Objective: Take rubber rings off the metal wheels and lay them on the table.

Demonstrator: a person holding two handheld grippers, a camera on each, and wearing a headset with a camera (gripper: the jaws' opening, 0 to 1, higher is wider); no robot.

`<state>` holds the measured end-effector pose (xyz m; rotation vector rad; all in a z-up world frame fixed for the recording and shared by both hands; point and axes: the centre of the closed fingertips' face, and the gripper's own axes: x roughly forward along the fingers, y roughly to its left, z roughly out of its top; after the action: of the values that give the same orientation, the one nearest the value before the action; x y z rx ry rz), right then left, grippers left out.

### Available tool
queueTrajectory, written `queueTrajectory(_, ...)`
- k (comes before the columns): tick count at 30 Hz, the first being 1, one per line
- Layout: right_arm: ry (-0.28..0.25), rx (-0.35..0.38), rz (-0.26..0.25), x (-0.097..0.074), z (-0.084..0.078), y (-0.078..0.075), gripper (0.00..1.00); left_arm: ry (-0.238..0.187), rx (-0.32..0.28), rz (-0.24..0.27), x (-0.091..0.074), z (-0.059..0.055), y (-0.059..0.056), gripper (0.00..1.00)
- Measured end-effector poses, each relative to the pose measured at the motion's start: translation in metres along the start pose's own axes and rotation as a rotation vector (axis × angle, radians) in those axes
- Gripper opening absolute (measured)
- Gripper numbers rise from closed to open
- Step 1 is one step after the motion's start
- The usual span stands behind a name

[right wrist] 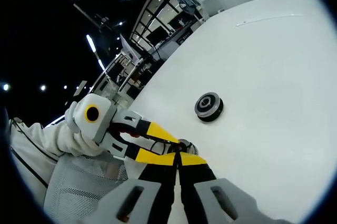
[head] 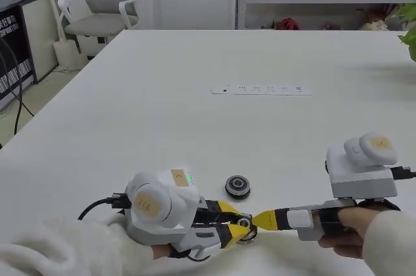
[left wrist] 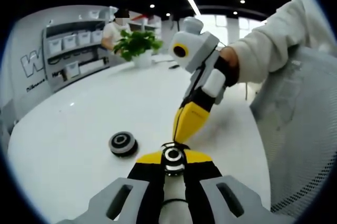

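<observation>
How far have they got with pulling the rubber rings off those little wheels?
Barely started, it seems. In hand: the left gripper clamps one metal wheel while the right gripper, tips closed, picks at its rim. Left: freeing that ring, then the second wheel, dark-rimmed, lying on the table nearby.

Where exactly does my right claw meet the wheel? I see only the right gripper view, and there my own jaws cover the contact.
Observer: In the left gripper view, the right claw has its tips together at the wheel's edge, on the side away from the left claw. Whether it pinches rubber, I cannot tell.
Operator: How does the left claw hold it?
Observer: It clamps the wheel by two opposite sides, with the flat face toward its own camera.
Operator: Is there something else near the table's end?
Observer: A potted plant stands near the far end of the table, well apart from both claws.
</observation>
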<state>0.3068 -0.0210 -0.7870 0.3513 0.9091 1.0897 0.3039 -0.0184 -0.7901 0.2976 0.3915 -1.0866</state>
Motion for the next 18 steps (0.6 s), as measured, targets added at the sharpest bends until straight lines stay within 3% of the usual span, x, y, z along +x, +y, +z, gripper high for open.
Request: queueTrajectory(18,-0.002,-0.002,0.027,0.0013,-0.0004,0.0050,0.00,-0.003,-0.001,-0.002,0.0001,0.0004,-0.0009,0.14)
